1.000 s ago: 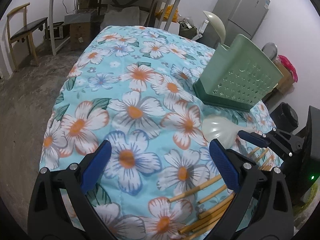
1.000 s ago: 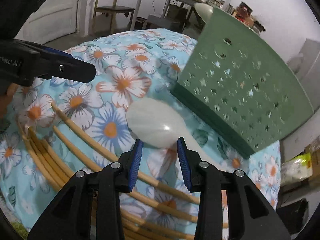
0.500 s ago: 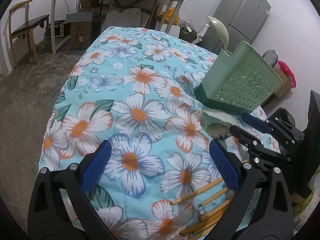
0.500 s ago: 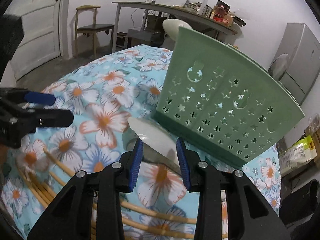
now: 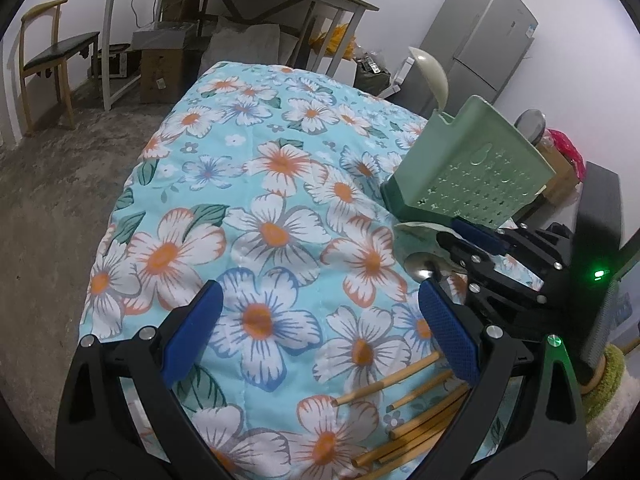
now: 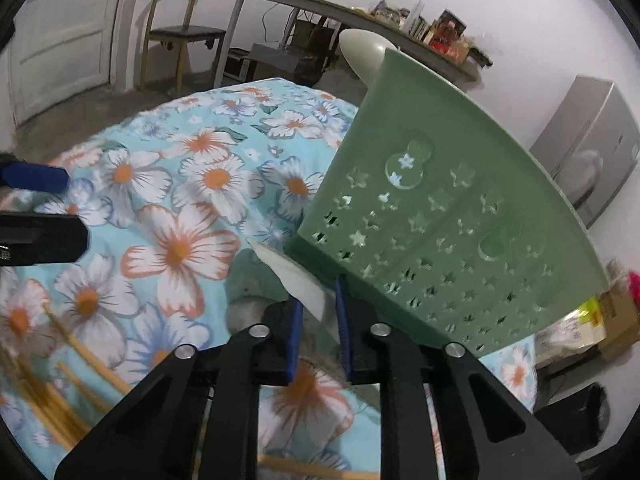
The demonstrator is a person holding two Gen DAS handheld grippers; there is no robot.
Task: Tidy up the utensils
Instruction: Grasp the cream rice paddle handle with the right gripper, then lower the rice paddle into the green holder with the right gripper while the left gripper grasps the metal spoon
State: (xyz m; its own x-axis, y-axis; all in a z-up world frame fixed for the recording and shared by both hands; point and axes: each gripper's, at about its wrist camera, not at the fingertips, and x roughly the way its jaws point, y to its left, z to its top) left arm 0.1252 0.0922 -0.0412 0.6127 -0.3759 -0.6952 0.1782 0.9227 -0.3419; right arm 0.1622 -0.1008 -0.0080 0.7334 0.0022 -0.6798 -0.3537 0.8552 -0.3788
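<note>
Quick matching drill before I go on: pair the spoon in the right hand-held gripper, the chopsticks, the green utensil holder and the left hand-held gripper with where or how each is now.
1. white spoon
2. chopsticks
3. green utensil holder
4. left hand-held gripper

a. open, nothing between its fingers
b. lying on the floral cloth
c. already has one spoon standing in it
d. between the closing right hand-held gripper fingers

Pairs: 1-d, 2-b, 3-c, 4-a

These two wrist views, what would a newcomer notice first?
The bright floral blue cloth covering the table, and the green perforated plastic utensil holder standing at its right. The right claw is closing on a pale white spoon lying beside the holder; bamboo chopsticks lie nearby.
</note>
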